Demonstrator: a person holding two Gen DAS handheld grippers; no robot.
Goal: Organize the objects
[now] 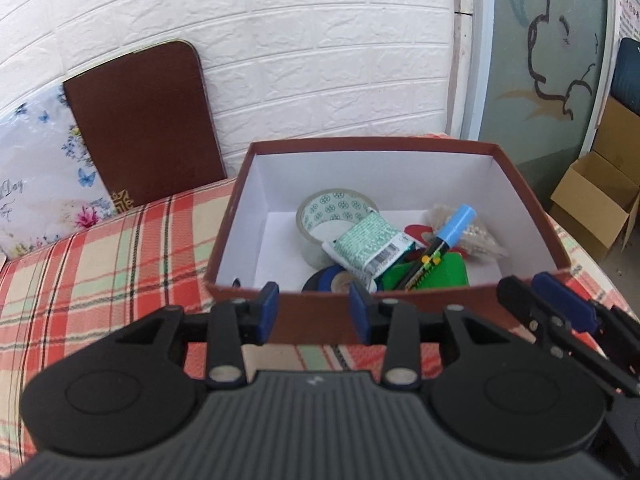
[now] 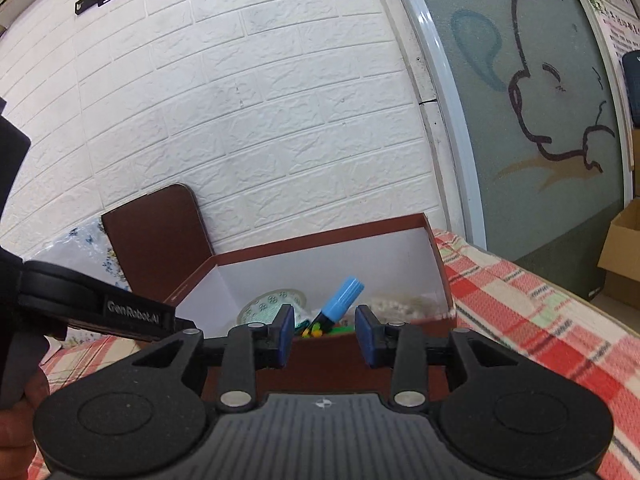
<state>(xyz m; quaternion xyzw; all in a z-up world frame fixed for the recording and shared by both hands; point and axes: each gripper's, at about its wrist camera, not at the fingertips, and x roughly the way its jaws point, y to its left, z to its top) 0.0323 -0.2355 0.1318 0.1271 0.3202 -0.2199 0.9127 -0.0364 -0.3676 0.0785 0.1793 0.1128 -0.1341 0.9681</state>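
A red-brown box (image 1: 524, 196) with a white inside stands on the plaid cloth. In it lie a clear tape roll (image 1: 332, 208), a green-white packet (image 1: 366, 246), a black marker with a blue cap (image 1: 454, 224), a dark tape roll (image 1: 324, 282), a green item (image 1: 454, 276) and a bag of white beads (image 1: 482, 236). My left gripper (image 1: 315, 306) hangs open just before the box's near wall, nothing between its blue pads. My right gripper (image 2: 325, 330) is open and empty too, facing the box (image 2: 438, 264) and the marker (image 2: 342, 298). It shows at the right edge as the right gripper (image 1: 560, 314).
A brown padded board (image 1: 144, 128) and a floral pillow (image 1: 36, 188) lean on the white brick wall at the left. The plaid cloth (image 1: 100, 264) covers the surface around the box. A cardboard carton (image 1: 596, 200) stands on the floor to the right.
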